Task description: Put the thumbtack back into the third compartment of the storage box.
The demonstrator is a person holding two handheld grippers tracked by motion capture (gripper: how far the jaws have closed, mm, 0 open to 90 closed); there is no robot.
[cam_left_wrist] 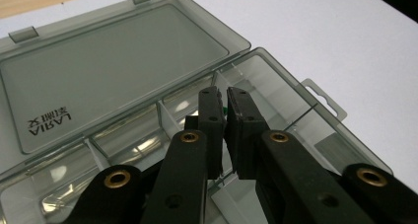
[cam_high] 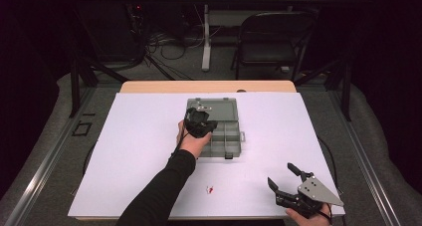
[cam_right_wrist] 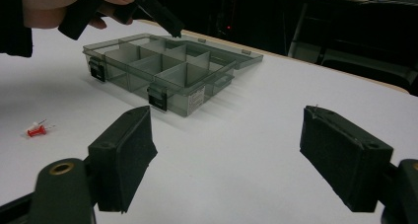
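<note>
A: Where's the box (cam_high: 219,124) sitting?

B: On the white sheet (cam_high: 139,136) near the table's far middle, lid (cam_left_wrist: 113,71) flung flat open on the far side. In the high view its long axis runs left to right across the table, with the two latches (cam_right_wrist: 157,96) on the near wall, facing the person.

A: And the left claw (cam_left_wrist: 223,96)?

B: Over the compartments, tips angled down into the box. Its jaws are pinched nearly together, with a speck of green (cam_left_wrist: 225,109) showing in the slit between them. It is too small to say what it is, so I can't say it's gripping anything, only that it's closed.

A: Anything else on the sheet?

B: A small red pushpin (cam_right_wrist: 36,130) lies with a pale one beside it, well apart from the box, toward the near edge.

A: The right claw (cam_high: 283,177)?

B: Near the front right corner of the sheet, well apart from the box, jaws spread wide and empty. In its own view, the box lies between the two pads (cam_right_wrist: 123,152), farther off, one latched corner nearest.
</note>
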